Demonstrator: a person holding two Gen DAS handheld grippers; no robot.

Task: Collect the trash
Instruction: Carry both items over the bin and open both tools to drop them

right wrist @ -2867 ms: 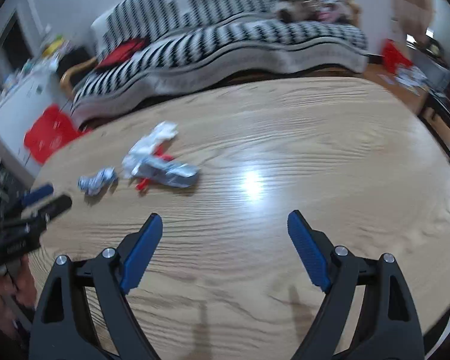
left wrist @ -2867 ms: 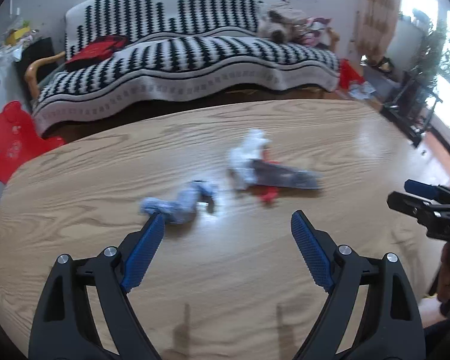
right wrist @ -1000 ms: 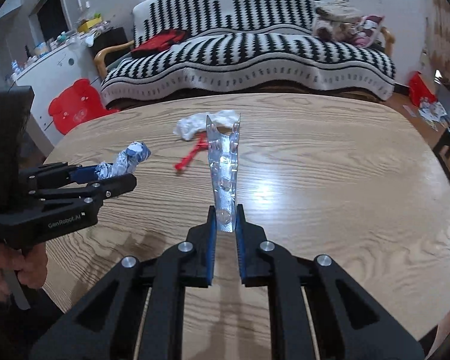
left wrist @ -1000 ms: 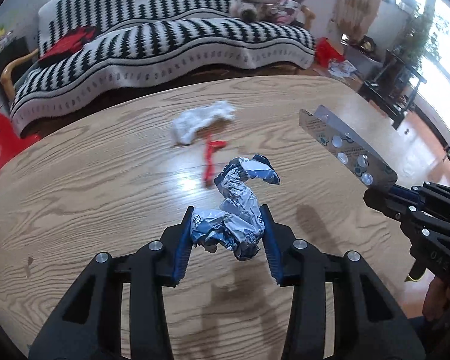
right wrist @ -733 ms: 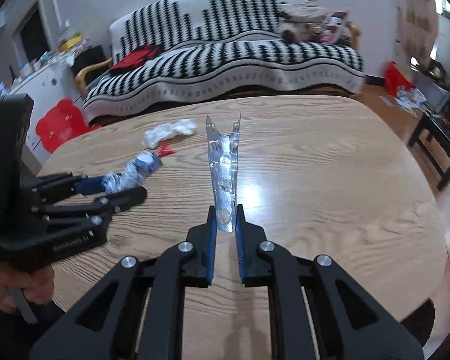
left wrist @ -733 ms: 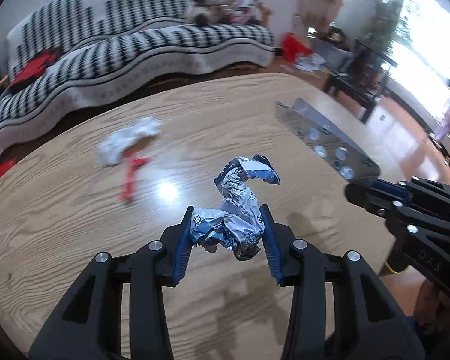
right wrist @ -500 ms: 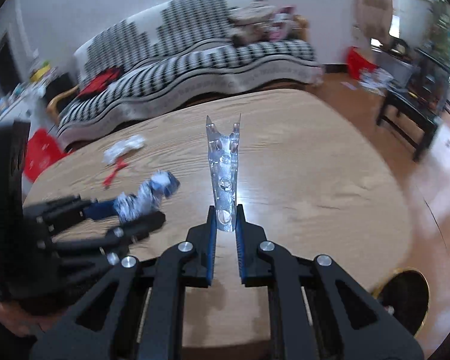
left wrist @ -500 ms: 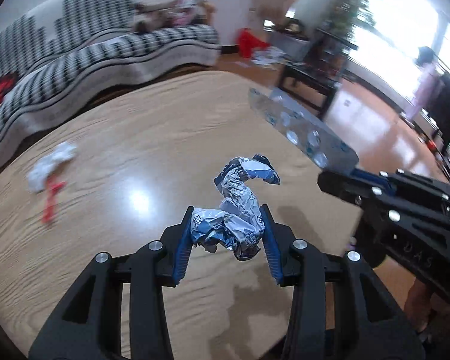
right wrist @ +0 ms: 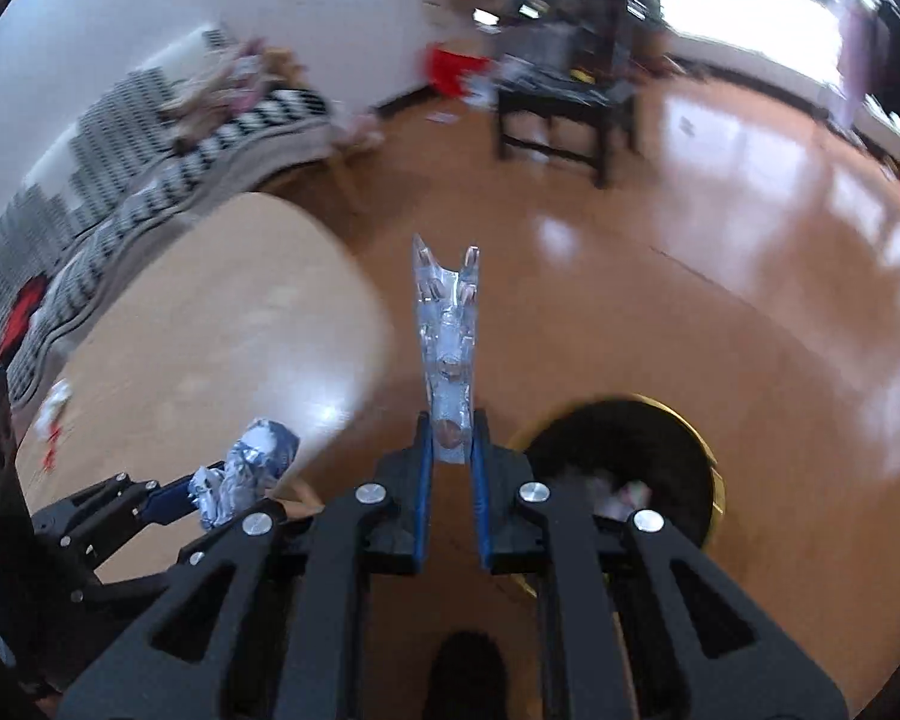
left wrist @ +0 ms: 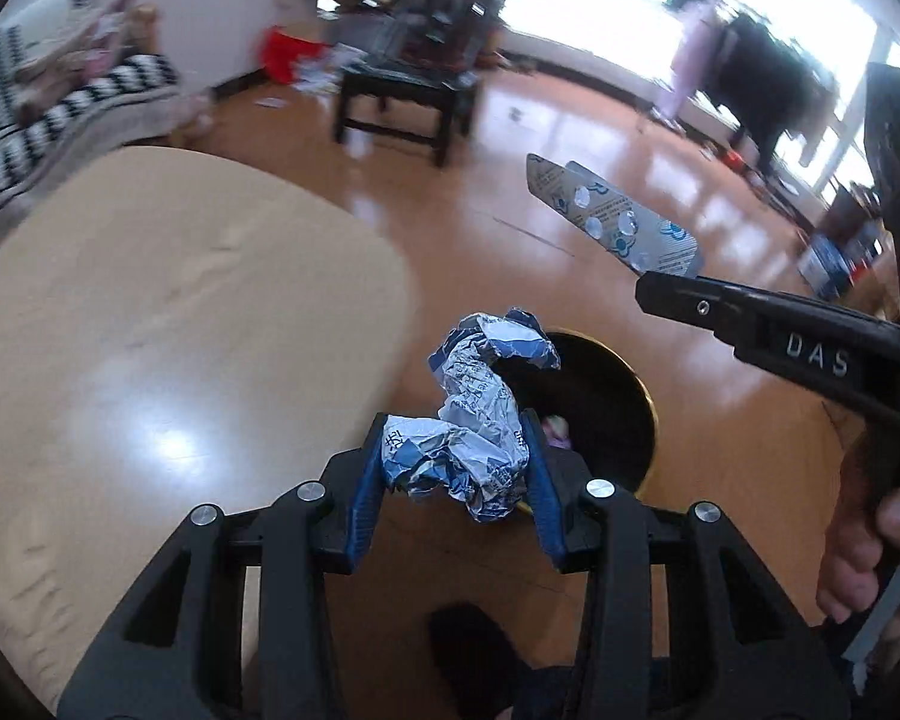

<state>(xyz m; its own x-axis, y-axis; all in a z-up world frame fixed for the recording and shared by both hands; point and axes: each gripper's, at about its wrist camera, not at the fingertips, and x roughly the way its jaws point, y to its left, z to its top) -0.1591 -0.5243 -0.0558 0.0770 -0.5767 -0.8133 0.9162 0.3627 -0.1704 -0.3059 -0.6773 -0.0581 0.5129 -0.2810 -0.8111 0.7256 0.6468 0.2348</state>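
My left gripper (left wrist: 456, 474) clamps the crumpled wrapper (left wrist: 471, 414) and my right gripper (right wrist: 450, 453) pinches the blister pack (right wrist: 448, 348), both near the black bin (right wrist: 624, 456) on the floor, positioned for release.

The only lettering I can read is the white "DAS" on the black arm of my right gripper (left wrist: 669, 294), while the blue print on the crumpled wrapper (left wrist: 474, 420) pinched in my other jaws is too small to make out.
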